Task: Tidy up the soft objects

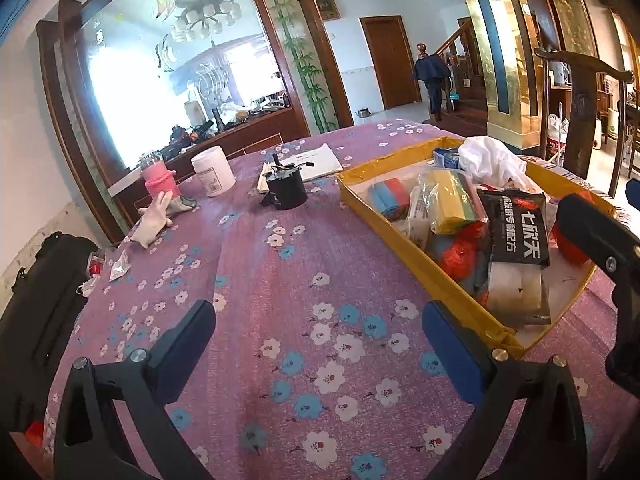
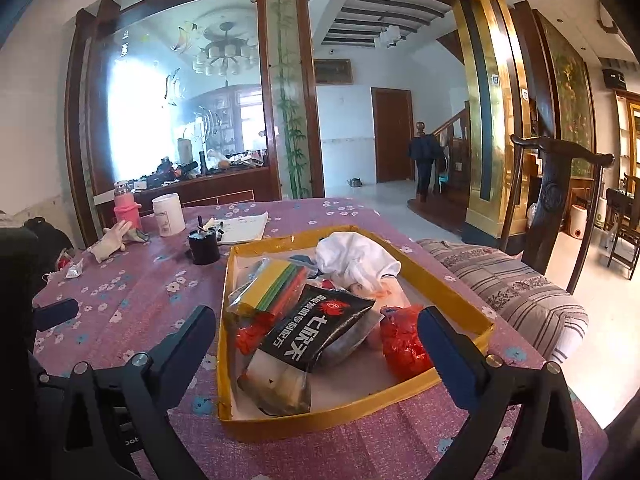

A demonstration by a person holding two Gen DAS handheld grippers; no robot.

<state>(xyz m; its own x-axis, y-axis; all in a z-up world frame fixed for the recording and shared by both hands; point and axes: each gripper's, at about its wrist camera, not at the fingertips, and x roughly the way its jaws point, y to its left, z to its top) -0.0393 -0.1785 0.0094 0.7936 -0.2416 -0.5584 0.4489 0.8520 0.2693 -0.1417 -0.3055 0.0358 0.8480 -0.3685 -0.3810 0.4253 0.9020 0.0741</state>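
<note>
The black pouch printed with large white Chinese characters lies on top of the soft goods in the yellow-rimmed tray, beside a red plastic bag, a pack of yellow and green cloths and a white crumpled cloth. The right gripper hangs over the tray's near rim with fingers spread wide and holding nothing. The left gripper is likewise parted and idle over bare floral tablecloth left of the tray, with a black cup, white tub and pink bottle well beyond.
</note>
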